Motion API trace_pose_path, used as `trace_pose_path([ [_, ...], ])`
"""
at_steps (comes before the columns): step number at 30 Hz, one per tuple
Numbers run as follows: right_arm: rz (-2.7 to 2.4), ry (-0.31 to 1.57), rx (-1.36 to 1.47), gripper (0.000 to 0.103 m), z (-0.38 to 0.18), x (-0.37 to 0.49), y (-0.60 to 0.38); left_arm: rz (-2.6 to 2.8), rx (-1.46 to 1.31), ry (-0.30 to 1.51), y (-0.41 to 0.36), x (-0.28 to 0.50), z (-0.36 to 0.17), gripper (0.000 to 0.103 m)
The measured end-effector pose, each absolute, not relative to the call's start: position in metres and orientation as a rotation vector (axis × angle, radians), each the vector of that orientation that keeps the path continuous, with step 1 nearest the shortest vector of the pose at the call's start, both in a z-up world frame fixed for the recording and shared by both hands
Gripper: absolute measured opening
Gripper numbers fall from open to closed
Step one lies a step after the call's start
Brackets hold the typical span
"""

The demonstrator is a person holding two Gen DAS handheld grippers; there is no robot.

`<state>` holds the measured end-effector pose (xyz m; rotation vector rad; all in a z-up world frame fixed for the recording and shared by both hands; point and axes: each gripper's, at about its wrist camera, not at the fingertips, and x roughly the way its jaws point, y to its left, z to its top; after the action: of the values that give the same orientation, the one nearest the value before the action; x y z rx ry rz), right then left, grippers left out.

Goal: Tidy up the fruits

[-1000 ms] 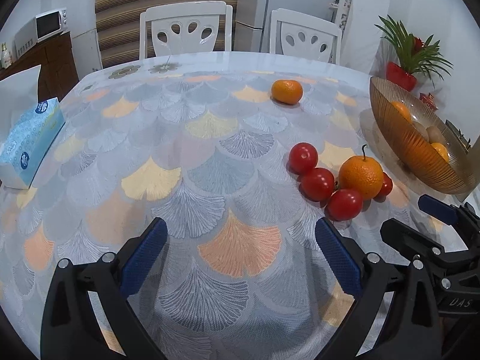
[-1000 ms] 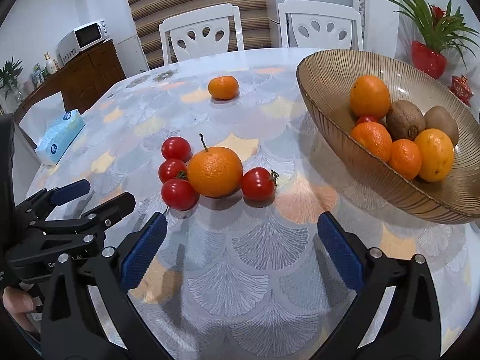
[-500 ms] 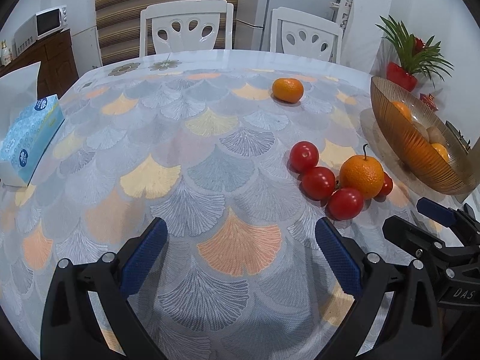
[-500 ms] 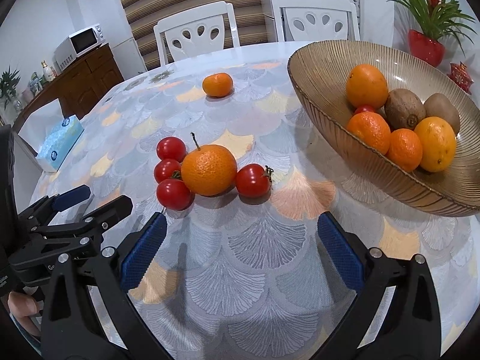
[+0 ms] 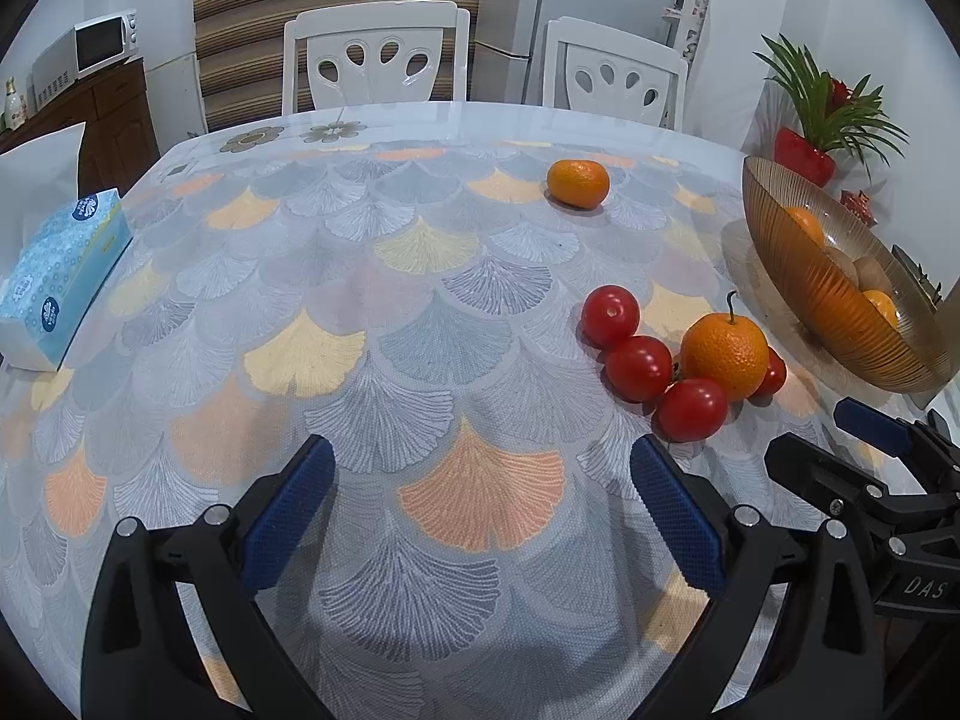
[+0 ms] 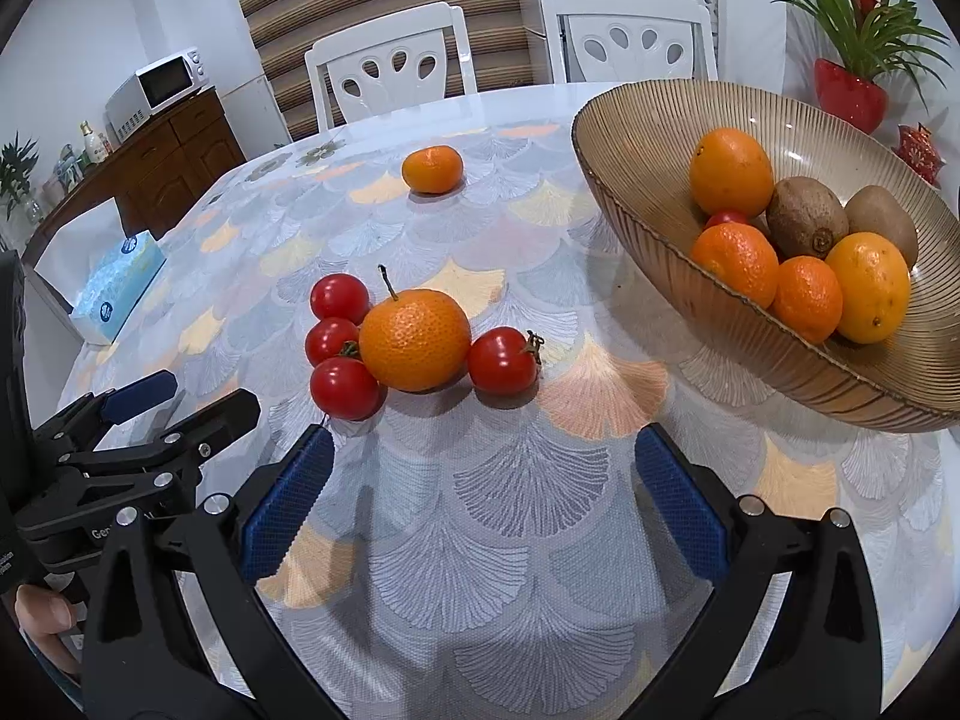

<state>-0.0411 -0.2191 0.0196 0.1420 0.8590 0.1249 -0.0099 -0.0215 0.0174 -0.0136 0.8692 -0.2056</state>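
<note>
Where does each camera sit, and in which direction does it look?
Left wrist: on the left gripper, looking across the table toward two white chairs; its own open blue-padded fingers show, and the right gripper at the right edge.
Right wrist: on the right gripper, facing the stemmed orange and the bowl; its open fingers show, with the left gripper and a thumb at left.
Shared: stemmed orange, four tomatoes, far mandarin, bowl, tissue box.
</note>
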Motion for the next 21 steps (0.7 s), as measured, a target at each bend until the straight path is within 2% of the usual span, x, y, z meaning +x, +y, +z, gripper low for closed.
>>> trace_pose_path([
  [21,0.121,0.859,0.146,0.1,0.0191,-0.0407,-0.2189,-0.206,-0.015,0.869,-0.0206,-0.0101,0.0175,0.098],
])
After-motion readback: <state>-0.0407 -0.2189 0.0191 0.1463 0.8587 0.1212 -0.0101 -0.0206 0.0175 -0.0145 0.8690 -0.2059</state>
